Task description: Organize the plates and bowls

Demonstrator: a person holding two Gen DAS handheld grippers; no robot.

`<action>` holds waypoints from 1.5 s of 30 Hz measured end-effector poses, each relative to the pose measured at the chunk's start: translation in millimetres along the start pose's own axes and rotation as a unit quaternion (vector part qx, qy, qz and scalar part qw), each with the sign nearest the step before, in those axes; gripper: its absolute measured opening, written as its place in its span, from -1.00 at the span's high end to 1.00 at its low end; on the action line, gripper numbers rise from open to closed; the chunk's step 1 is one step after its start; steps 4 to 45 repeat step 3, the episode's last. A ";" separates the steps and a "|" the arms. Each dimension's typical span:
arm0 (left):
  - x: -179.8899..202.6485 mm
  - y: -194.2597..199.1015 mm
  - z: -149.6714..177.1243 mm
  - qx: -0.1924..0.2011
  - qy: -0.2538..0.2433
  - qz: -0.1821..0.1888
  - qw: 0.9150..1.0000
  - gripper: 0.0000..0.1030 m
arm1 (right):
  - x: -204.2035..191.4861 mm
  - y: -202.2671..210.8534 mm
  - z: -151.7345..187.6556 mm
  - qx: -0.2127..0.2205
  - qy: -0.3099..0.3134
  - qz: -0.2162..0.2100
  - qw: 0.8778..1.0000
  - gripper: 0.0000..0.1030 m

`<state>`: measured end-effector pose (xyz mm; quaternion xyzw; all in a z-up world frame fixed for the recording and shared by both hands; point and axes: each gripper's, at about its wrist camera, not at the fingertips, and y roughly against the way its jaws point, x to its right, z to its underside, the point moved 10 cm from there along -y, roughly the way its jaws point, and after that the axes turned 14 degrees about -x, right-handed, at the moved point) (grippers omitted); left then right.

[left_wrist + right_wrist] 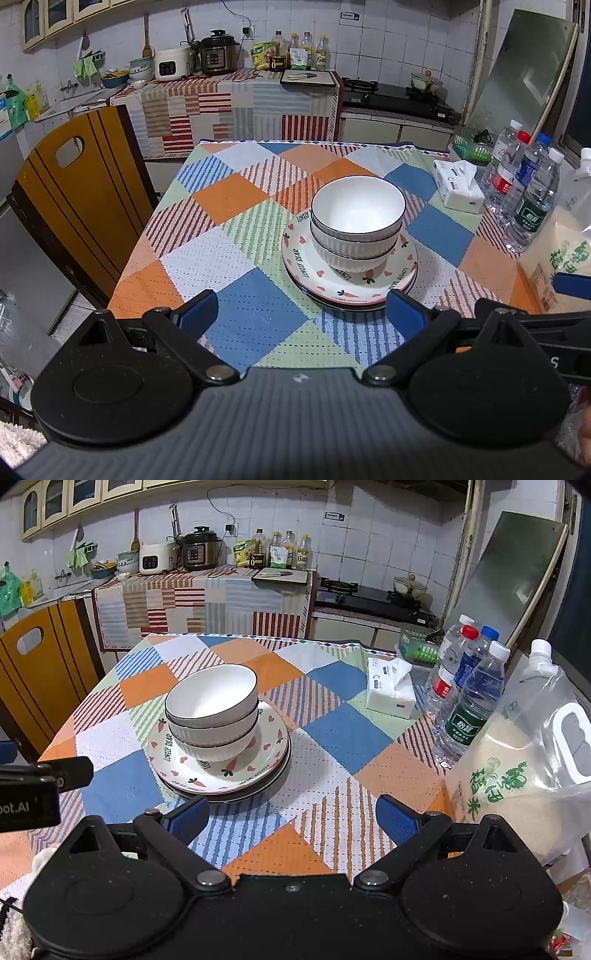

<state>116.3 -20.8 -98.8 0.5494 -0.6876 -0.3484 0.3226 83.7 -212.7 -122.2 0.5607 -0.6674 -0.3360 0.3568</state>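
White bowls with dark rims (357, 221) (212, 709) are nested in a stack. They stand on stacked plates (306, 266) (166, 757) printed with hearts and carrots, in the middle of the checked tablecloth. My left gripper (301, 315) is open and empty, just short of the plates' near rim. My right gripper (291, 818) is also open and empty, to the right of the stack and nearer the table's front. The tip of the right gripper shows at the right edge of the left wrist view.
A tissue box (391, 692), several water bottles (469, 701) and a bag of rice (517, 771) crowd the table's right side. A wooden chair (77, 206) stands at the left. Behind the table runs a counter with cookers (216, 51) and a stove (395, 96).
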 end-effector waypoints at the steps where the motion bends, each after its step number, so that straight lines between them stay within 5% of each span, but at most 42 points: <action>1: -0.7 0.3 0.2 0.000 0.001 0.000 1.000 -0.91 | -0.2 0.0 -0.1 0.000 0.000 0.000 1.000 -0.91; 45: -1.1 1.1 0.1 0.001 0.000 -0.001 1.000 -0.91 | -0.2 -0.2 -0.4 -0.001 0.002 0.000 1.000 -0.91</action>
